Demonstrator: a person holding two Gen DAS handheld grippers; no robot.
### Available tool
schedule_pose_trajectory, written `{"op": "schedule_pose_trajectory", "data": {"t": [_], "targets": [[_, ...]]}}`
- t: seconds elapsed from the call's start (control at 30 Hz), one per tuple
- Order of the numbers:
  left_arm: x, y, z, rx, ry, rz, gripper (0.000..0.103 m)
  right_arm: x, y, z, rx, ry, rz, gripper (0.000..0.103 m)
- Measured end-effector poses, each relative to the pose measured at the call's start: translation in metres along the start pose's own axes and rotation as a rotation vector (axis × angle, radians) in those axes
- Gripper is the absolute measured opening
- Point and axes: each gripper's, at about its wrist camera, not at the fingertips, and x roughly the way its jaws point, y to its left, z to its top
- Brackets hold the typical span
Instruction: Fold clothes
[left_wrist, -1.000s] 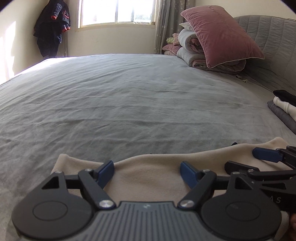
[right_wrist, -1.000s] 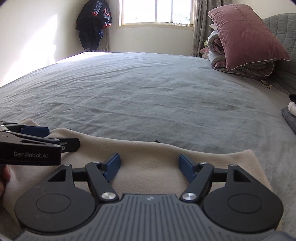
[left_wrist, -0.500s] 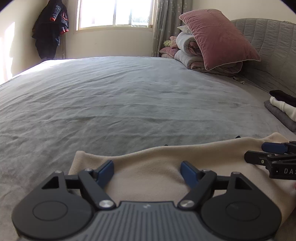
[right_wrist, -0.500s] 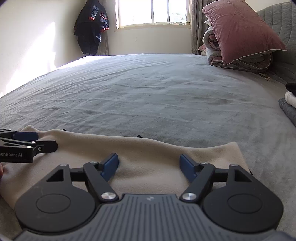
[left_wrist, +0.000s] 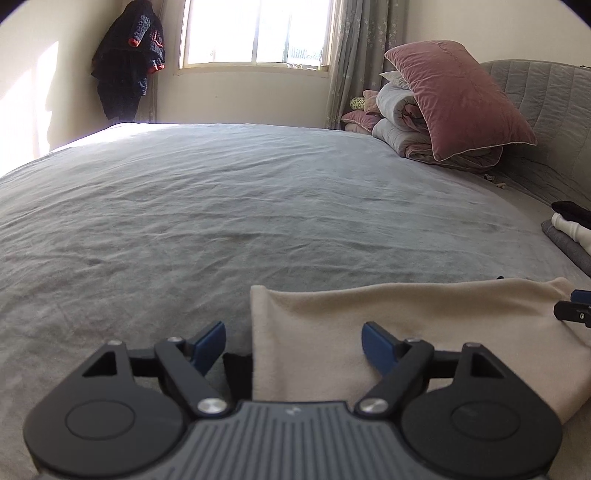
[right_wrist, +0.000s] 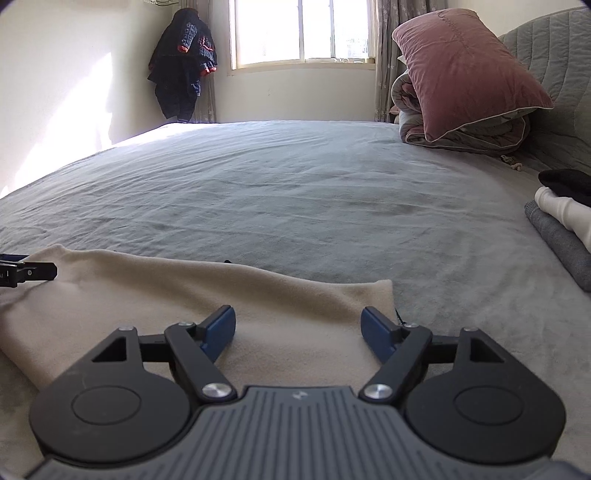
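A beige folded garment (left_wrist: 424, 332) lies flat on the grey bed (left_wrist: 258, 221), near its front edge. It also shows in the right wrist view (right_wrist: 184, 306). My left gripper (left_wrist: 293, 345) is open and empty over the garment's left edge, with the left finger past the cloth. My right gripper (right_wrist: 299, 332) is open and empty over the garment's right end. The right gripper's tip shows at the right edge of the left wrist view (left_wrist: 574, 310). The left gripper's tip shows at the left edge of the right wrist view (right_wrist: 29, 273).
A stack of folded clothes (right_wrist: 561, 218), grey, white and black, sits at the right of the bed. A pink pillow (left_wrist: 458, 99) leans on rolled bedding by the padded headboard (left_wrist: 554, 110). A dark jacket (left_wrist: 129, 55) hangs in the far corner beside the window.
Both grippers have moved apart along the garment, the left toward its left edge and the right toward its right end. Both stay open. The garment lies where it was.
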Motion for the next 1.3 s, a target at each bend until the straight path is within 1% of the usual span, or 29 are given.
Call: {"op": "schedule_pose_trajectory", "data": {"t": [0.07,0.1,0.23,0.3,0.33,0.37,0.43,0.47,0.53,0.6,0.67,0.73,0.8,0.87,0.9,1.0,1.13,1.17,1.23,1.3], "targets": [[-0.010,0.001,0.002,-0.034,-0.029,-0.029,0.082,-0.006,0.005,0.000,-0.003,-0.011,0.010,0.080],[-0.015,-0.002,0.003,-0.030,-0.052,-0.044,0.082,-0.009,0.009,-0.001,-0.015,-0.015,0.025,0.080],[-0.035,-0.021,0.004,0.035,-0.132,-0.126,0.082,-0.020,0.029,-0.005,-0.083,-0.032,0.075,0.082],[-0.036,-0.032,-0.002,0.073,-0.127,-0.182,0.084,-0.024,0.038,-0.010,-0.123,-0.037,0.097,0.083],[-0.034,-0.037,-0.007,0.099,-0.106,-0.204,0.084,-0.024,0.040,-0.013,-0.141,-0.031,0.103,0.085],[-0.031,-0.042,-0.013,0.125,-0.080,-0.210,0.084,-0.024,0.042,-0.016,-0.160,-0.025,0.109,0.087],[-0.022,-0.048,-0.027,0.172,-0.029,-0.196,0.084,-0.022,0.044,-0.021,-0.186,-0.014,0.109,0.089],[-0.021,-0.048,-0.034,0.196,-0.033,-0.190,0.084,-0.021,0.039,-0.021,-0.173,-0.011,0.114,0.090],[-0.025,-0.043,-0.037,0.192,-0.042,-0.200,0.084,-0.021,0.030,-0.022,-0.147,-0.004,0.124,0.094],[-0.030,-0.034,-0.037,0.179,-0.047,-0.206,0.084,-0.020,0.022,-0.024,-0.121,0.003,0.134,0.094],[-0.037,-0.026,-0.038,0.176,-0.050,-0.196,0.084,-0.020,0.014,-0.025,-0.097,0.009,0.143,0.094],[-0.045,-0.019,-0.037,0.169,-0.049,-0.198,0.084,-0.024,0.013,-0.026,-0.114,0.006,0.141,0.094],[-0.052,-0.013,-0.034,0.134,-0.044,-0.216,0.084,-0.029,0.013,-0.027,-0.130,0.002,0.139,0.094],[-0.060,-0.006,-0.029,0.083,-0.036,-0.255,0.086,-0.033,0.013,-0.027,-0.128,0.000,0.139,0.094],[-0.064,-0.002,-0.026,0.060,-0.035,-0.270,0.088,-0.035,0.012,-0.026,-0.116,0.000,0.144,0.095],[-0.070,0.010,-0.016,-0.020,-0.022,-0.304,0.088,-0.044,0.010,-0.021,-0.072,-0.007,0.166,0.097],[-0.063,0.037,-0.006,-0.214,0.048,-0.328,0.089,-0.048,0.011,-0.018,-0.060,-0.016,0.171,0.099],[-0.059,0.046,-0.006,-0.286,0.082,-0.334,0.089,-0.048,0.012,-0.017,-0.060,-0.015,0.171,0.100],[-0.049,0.059,-0.006,-0.396,0.150,-0.345,0.090,-0.047,0.014,-0.017,-0.061,-0.012,0.169,0.101],[-0.041,0.065,-0.009,-0.456,0.199,-0.358,0.090,-0.045,0.015,-0.016,-0.061,-0.005,0.174,0.101]]}}
